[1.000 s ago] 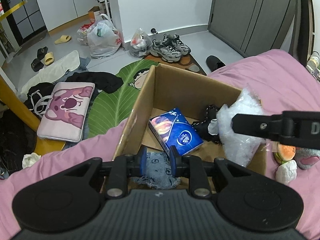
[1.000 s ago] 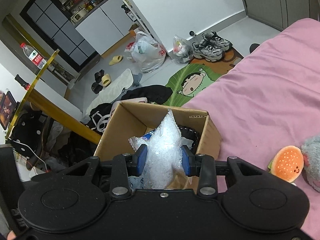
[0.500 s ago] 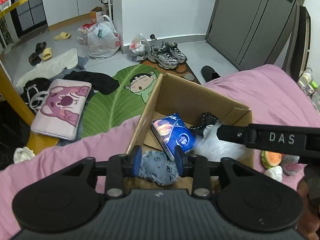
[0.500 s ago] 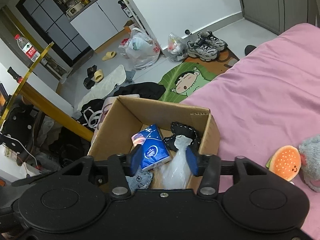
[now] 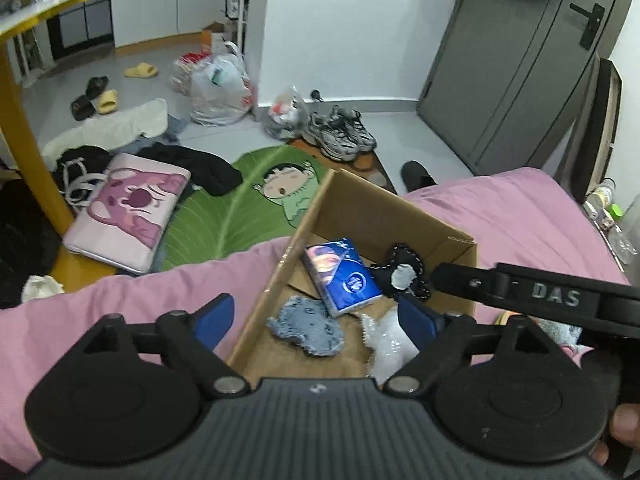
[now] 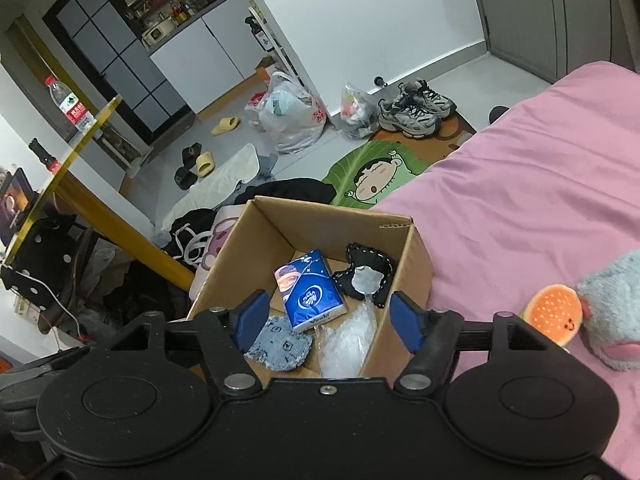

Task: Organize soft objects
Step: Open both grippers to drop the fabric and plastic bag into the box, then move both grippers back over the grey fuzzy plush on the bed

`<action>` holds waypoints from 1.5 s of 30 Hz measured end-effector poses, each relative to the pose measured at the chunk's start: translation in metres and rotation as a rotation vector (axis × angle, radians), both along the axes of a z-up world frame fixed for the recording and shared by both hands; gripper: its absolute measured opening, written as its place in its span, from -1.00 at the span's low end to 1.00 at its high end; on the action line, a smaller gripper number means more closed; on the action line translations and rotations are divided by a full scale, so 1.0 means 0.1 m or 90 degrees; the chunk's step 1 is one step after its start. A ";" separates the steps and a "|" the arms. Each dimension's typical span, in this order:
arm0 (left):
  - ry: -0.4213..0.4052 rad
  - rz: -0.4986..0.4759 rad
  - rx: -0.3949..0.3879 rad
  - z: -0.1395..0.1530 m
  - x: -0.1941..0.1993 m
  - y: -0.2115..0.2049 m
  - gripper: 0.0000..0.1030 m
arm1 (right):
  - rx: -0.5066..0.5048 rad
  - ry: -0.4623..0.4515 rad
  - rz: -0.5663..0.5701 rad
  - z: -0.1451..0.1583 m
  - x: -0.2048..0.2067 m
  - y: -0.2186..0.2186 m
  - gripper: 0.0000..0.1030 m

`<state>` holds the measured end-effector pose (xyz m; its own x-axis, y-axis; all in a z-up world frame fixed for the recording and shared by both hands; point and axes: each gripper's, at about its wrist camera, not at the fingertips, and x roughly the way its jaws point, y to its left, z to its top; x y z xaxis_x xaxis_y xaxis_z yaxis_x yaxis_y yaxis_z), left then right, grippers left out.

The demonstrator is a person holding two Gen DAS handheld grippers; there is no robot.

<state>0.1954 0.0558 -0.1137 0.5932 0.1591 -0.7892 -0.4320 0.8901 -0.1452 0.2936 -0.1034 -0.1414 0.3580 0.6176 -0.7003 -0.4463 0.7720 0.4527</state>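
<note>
An open cardboard box (image 5: 362,216) (image 6: 416,276) stands on the pink bed. Inside lie a blue denim cloth (image 5: 308,326) (image 6: 280,344), a blue tissue pack (image 5: 340,274) (image 6: 310,290), a black pouch (image 5: 404,272) (image 6: 366,274) and a clear plastic bag (image 5: 386,340) (image 6: 346,340). My left gripper (image 5: 316,318) hangs over the box's near edge, its jaws opening with nothing pressed between them. My right gripper (image 6: 326,320) hovers above the box, jaws also opening, the bag lying loose below. The right gripper's black body (image 5: 532,292) crosses the left wrist view.
An orange burger plush (image 6: 554,314) and a grey plush (image 6: 612,308) lie on the pink bed (image 6: 520,208) right of the box. The floor beyond holds a green leaf mat (image 5: 224,216), a pink cushion (image 5: 128,208), sneakers (image 5: 340,136), bags and clothes. A yellow table leg (image 5: 28,152) stands left.
Both grippers opened. The left let go of the denim cloth and the right let go of the plastic bag; both now lie in the box. The left gripper rose and pulled back.
</note>
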 end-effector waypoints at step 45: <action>-0.060 -0.037 0.015 0.84 -0.39 -0.75 0.88 | 0.004 -0.004 -0.193 0.41 -0.34 -1.66 1.00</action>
<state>0.1565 -0.0190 -0.0301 0.6737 0.1400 -0.7256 -0.3645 0.9171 -0.1614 0.2597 -0.2696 -0.1002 0.5310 0.4861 -0.6941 -0.1986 0.8677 0.4557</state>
